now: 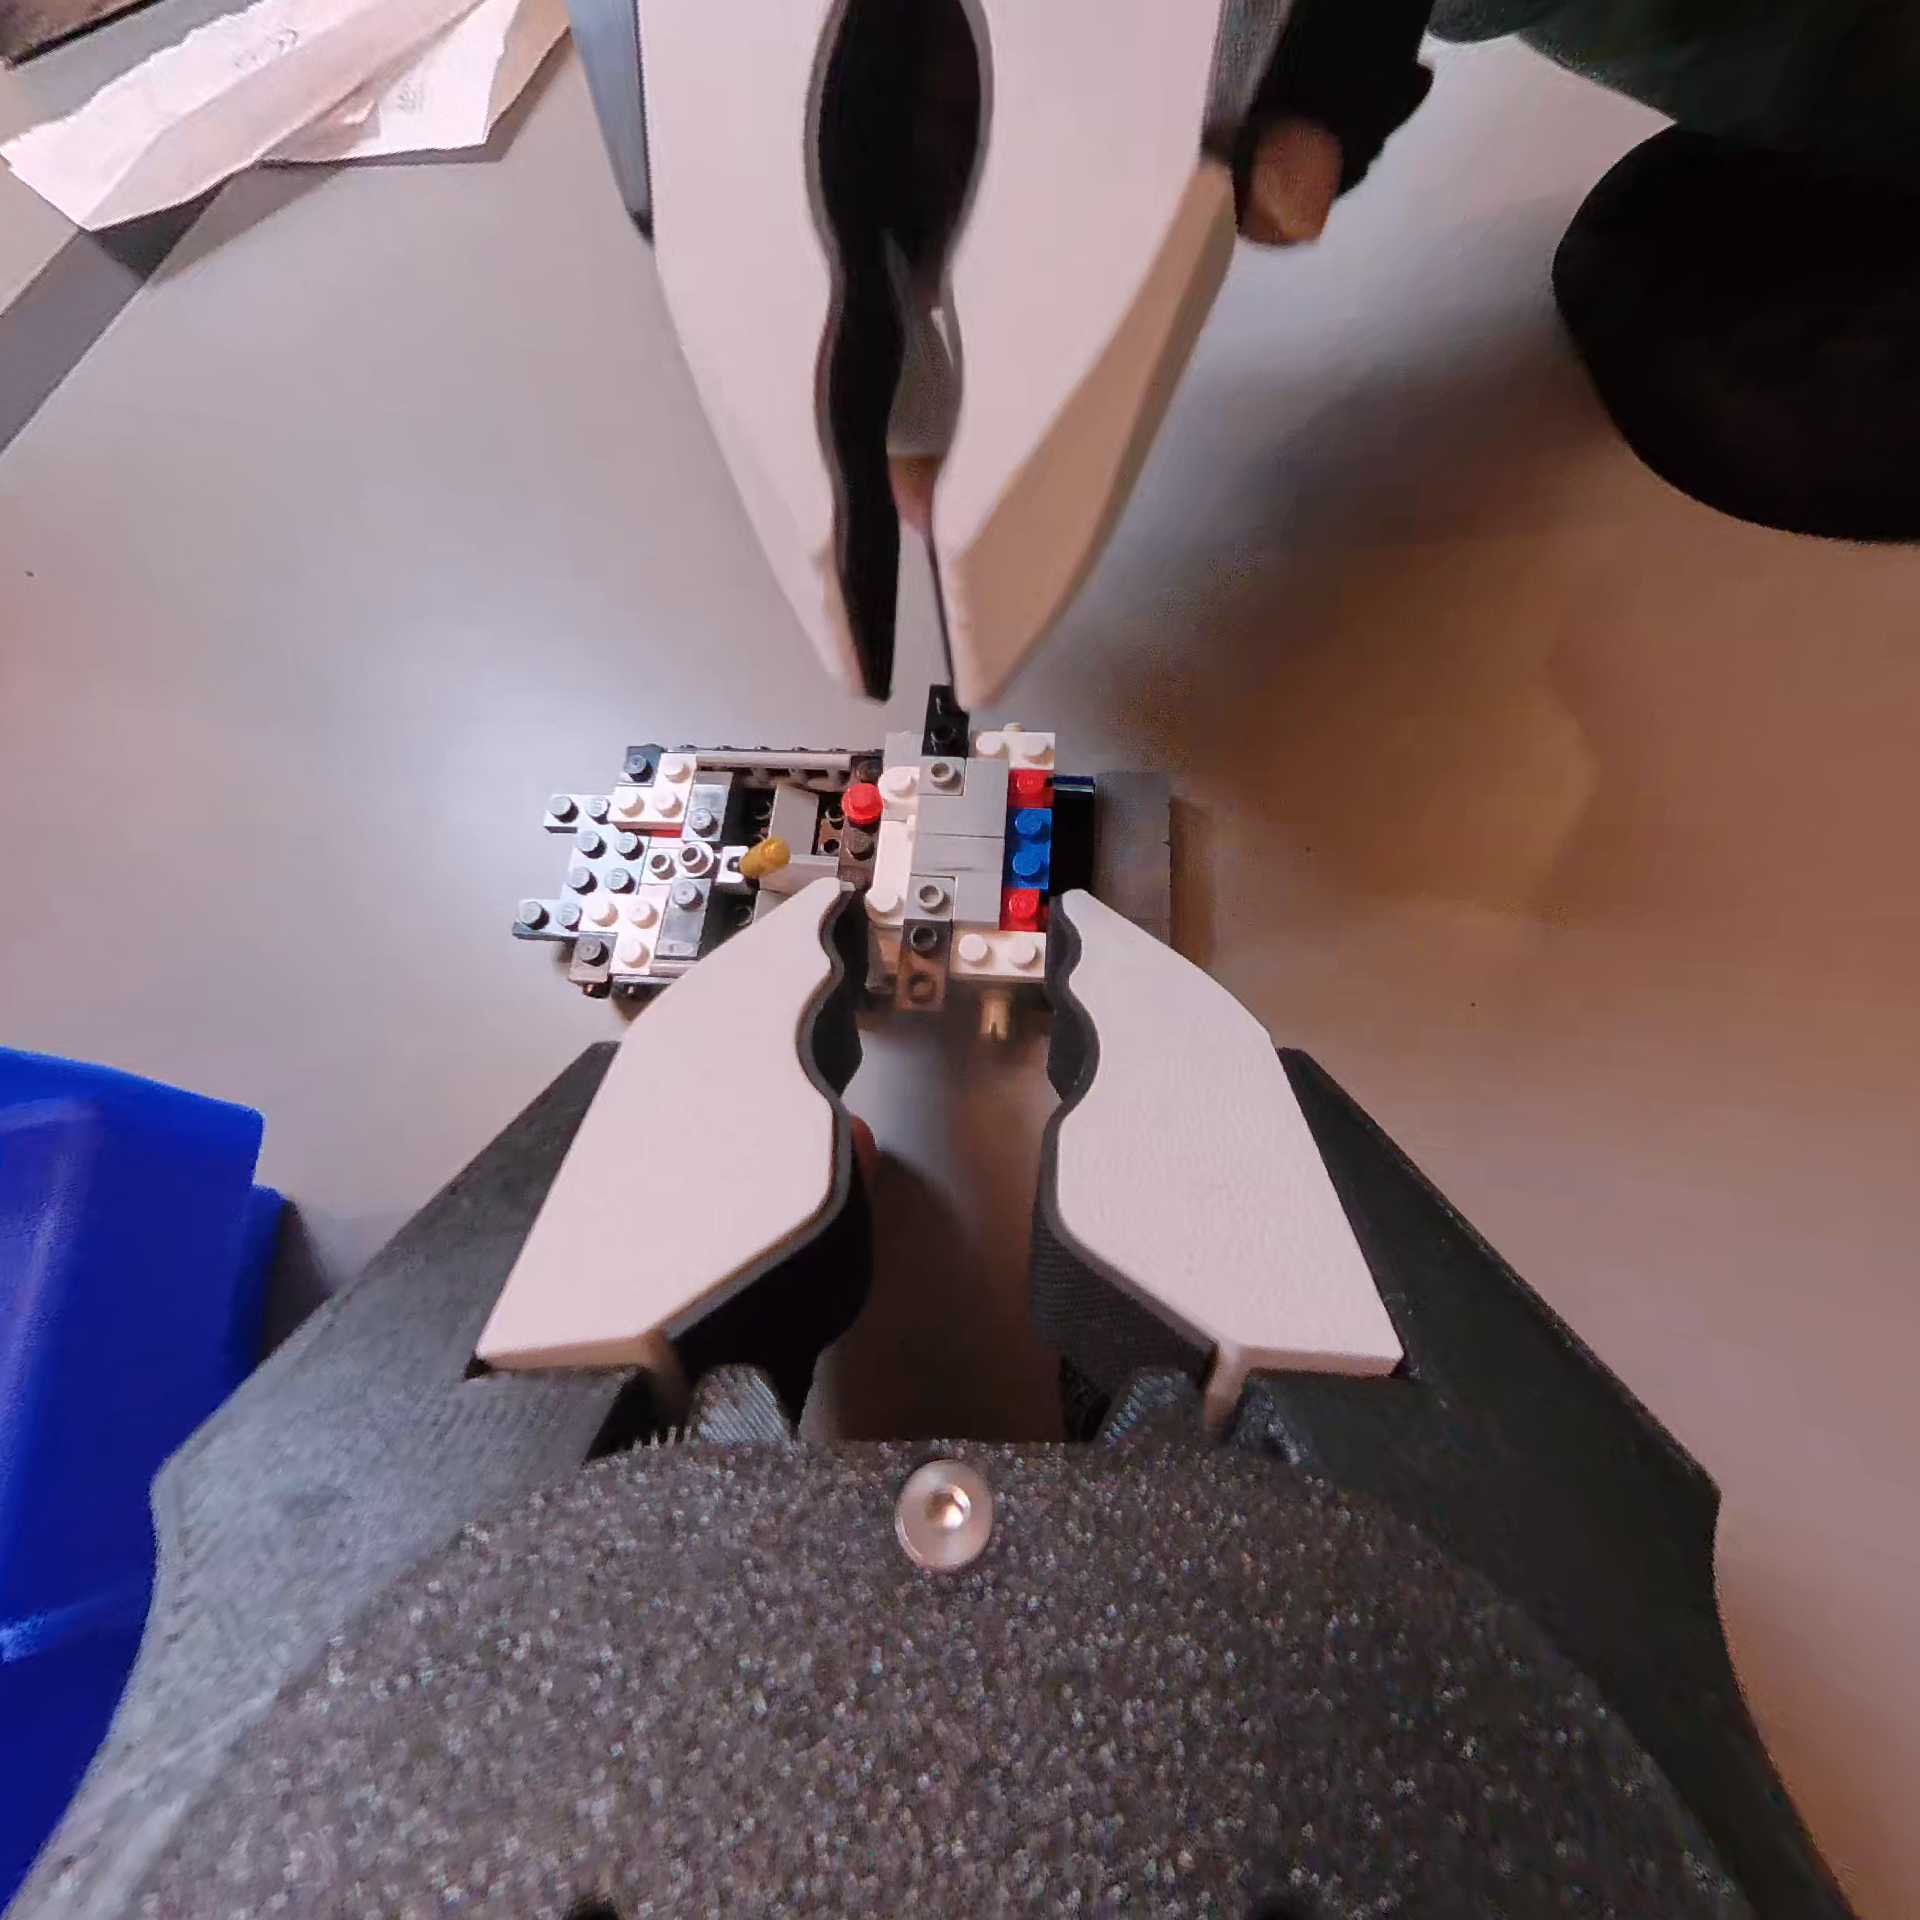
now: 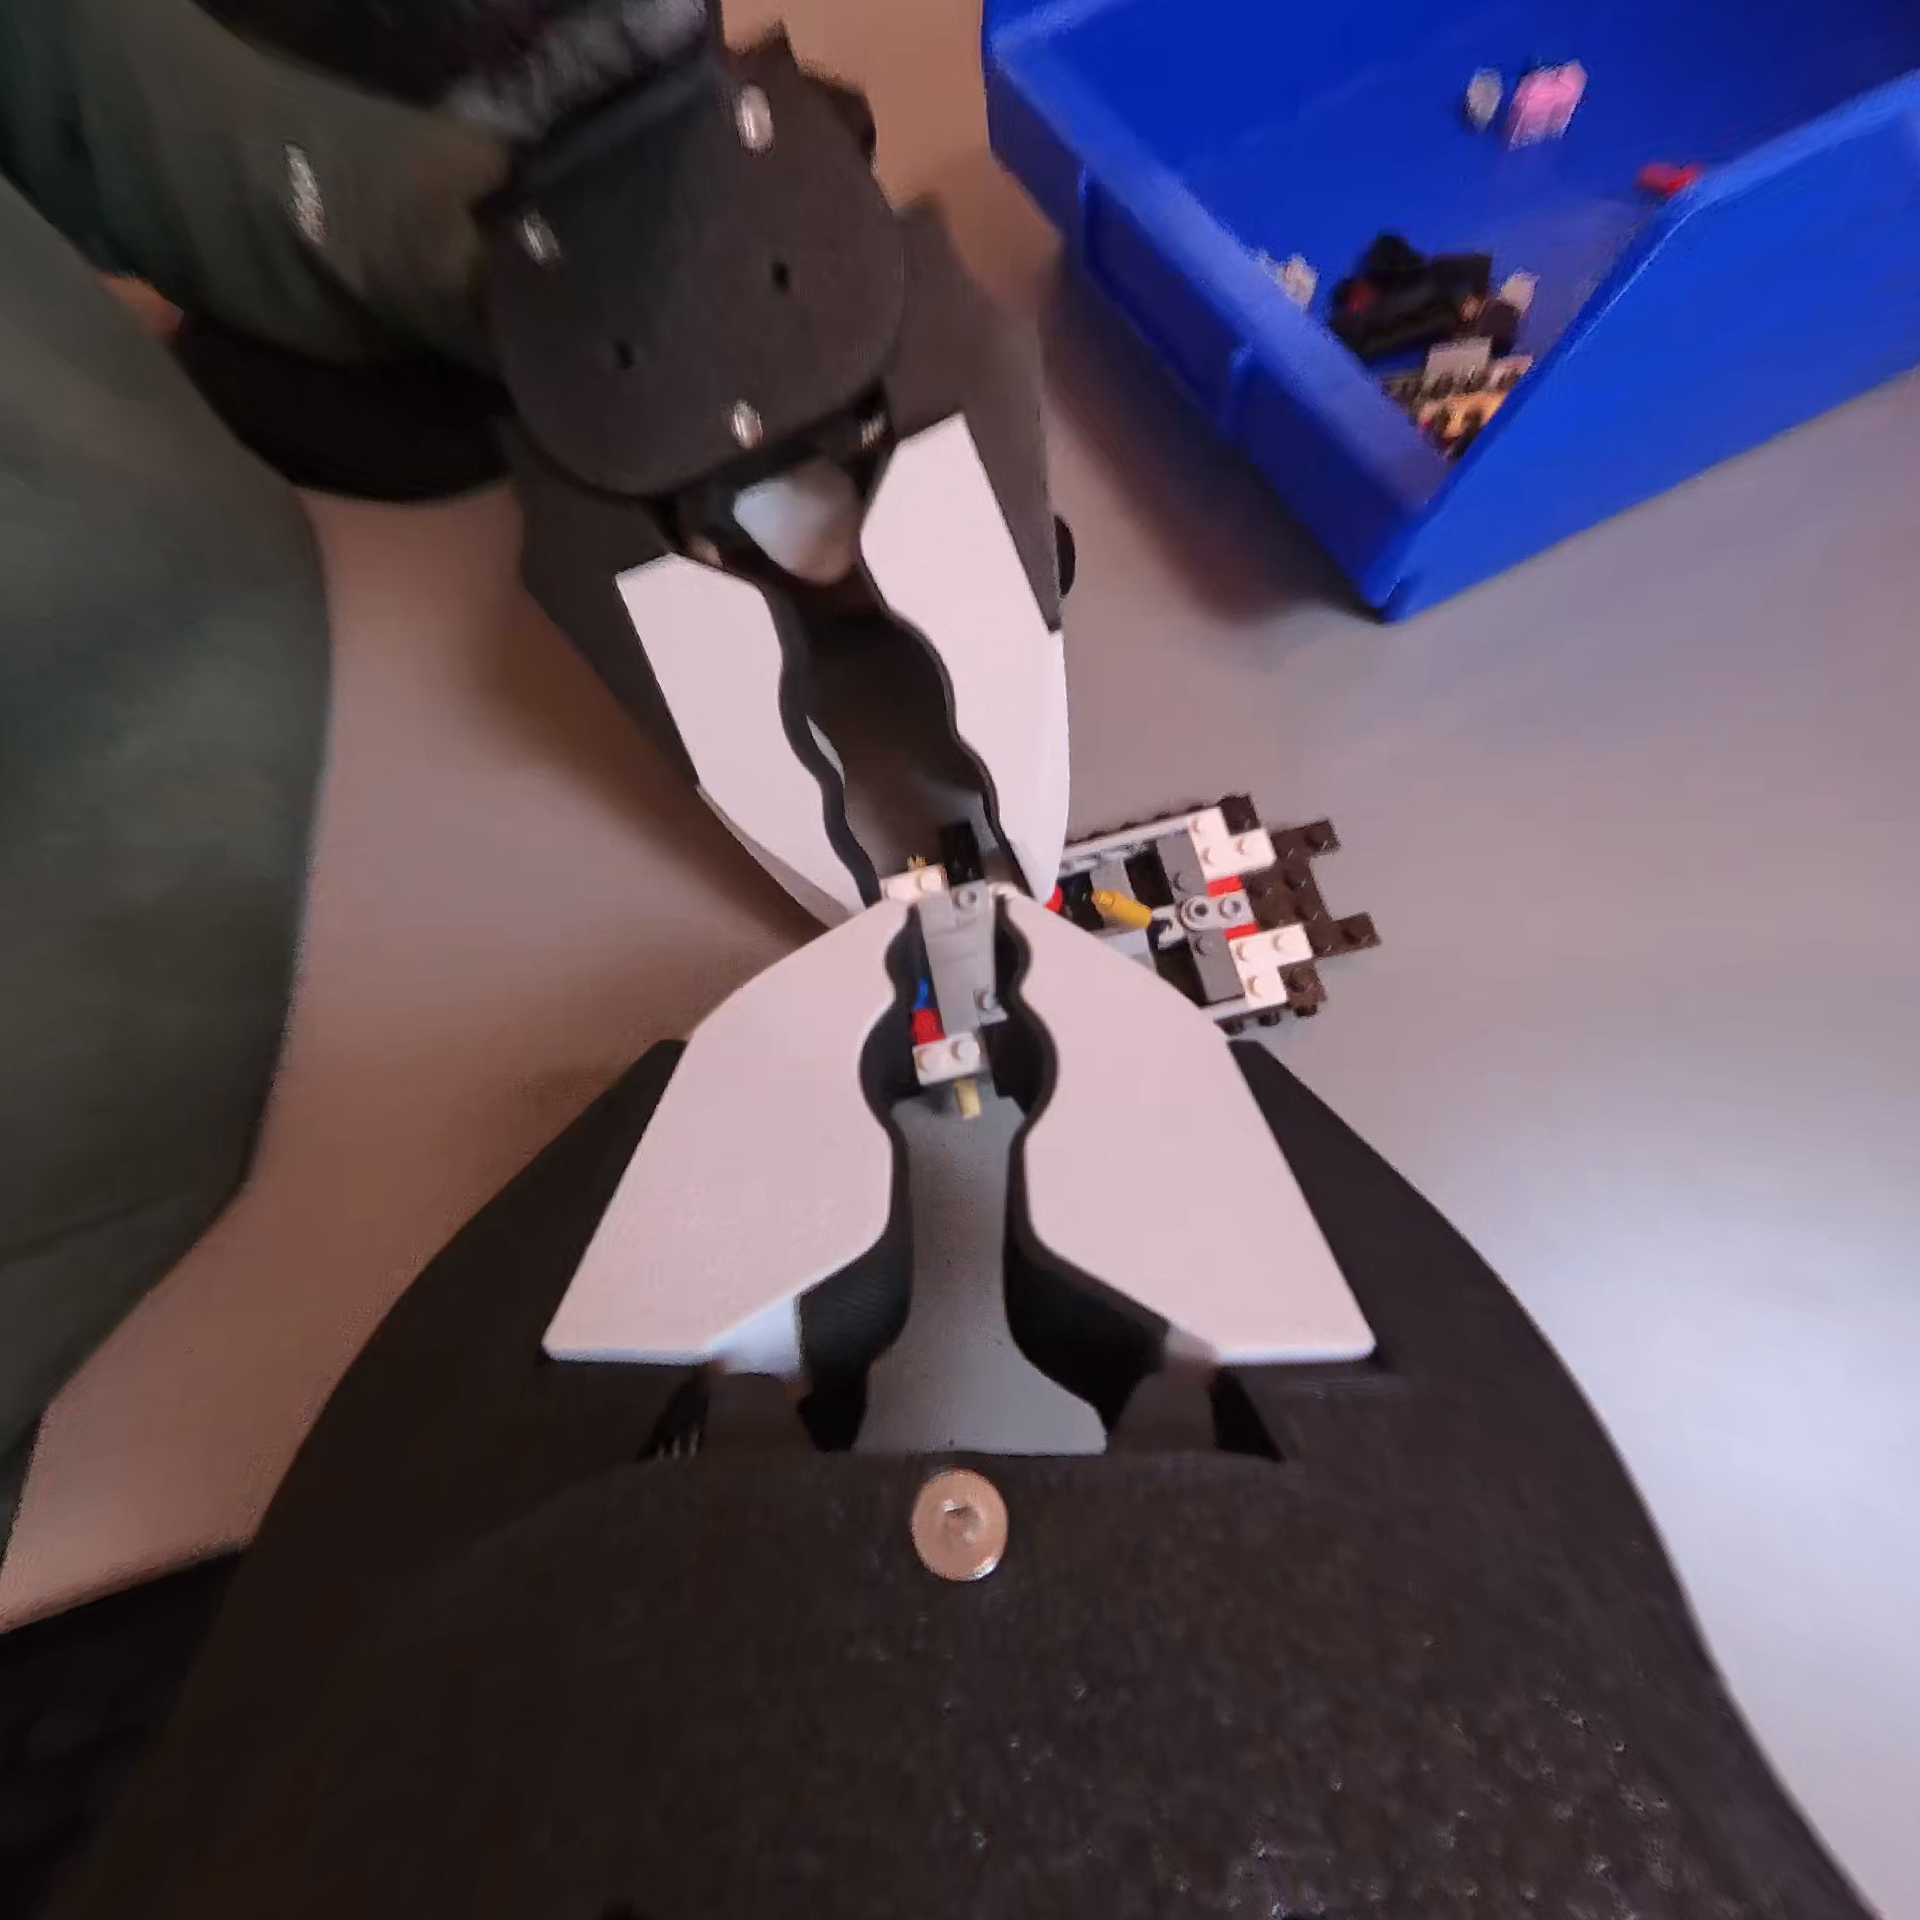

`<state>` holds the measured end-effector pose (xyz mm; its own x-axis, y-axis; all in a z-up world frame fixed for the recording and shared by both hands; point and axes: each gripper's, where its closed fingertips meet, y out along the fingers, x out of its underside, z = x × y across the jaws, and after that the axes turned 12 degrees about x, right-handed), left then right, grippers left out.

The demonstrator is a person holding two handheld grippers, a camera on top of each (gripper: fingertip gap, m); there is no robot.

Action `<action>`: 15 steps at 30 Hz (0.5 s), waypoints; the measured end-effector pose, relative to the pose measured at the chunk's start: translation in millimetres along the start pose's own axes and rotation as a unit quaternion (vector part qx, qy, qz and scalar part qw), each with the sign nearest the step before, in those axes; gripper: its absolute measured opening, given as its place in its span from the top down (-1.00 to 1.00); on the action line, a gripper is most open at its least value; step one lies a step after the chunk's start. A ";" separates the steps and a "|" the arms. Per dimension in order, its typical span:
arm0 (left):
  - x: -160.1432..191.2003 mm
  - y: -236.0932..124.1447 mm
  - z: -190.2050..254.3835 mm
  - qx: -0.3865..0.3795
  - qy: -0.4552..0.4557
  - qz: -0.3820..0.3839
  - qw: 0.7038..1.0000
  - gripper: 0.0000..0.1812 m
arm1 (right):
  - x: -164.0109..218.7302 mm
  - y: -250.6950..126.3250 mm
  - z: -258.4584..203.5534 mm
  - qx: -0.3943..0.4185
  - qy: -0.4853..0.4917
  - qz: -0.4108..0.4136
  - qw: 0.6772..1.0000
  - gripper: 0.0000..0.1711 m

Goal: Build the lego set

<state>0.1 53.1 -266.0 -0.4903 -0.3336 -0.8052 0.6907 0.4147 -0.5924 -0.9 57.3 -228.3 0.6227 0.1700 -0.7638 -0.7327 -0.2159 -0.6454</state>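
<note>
A brick model [image 1: 914,862] is being held on the counter [image 1: 364,623]. Its raised end is being bracketed by the spread left gripper [image 1: 951,904] and pinched by the right gripper [image 2: 951,920]. Light, rigid, easily broken apart; the blocky end is judged safest.

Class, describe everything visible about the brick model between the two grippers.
The brick model is a small studded plastic build of grey, white and black, with red and blue bricks and a yellow peg. It lies flat on the table. The left gripper brackets its taller end; the right gripper closes around that end from the opposite side.
</note>
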 end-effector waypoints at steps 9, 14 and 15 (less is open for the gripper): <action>0.2 0.4 4.0 0.011 0.008 0.001 1.000 0.50 | 20.1 24.8 -4.9 -0.006 -0.070 -0.126 0.990 0.76; 0.1 0.5 1.4 0.002 0.011 0.001 1.000 0.56 | 20.3 24.9 -4.4 -0.040 -0.062 -0.179 0.981 0.81; 0.1 0.7 1.6 0.000 0.013 0.000 1.000 0.56 | 20.5 25.0 -4.1 -0.047 -0.055 -0.187 0.980 0.82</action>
<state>1.3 52.0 -266.5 -0.5034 -0.3113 -0.8060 0.6912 0.4147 -0.5918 -5.3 51.4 -260.1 0.8056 0.3550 -0.4743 -0.4276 -0.2058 -0.8802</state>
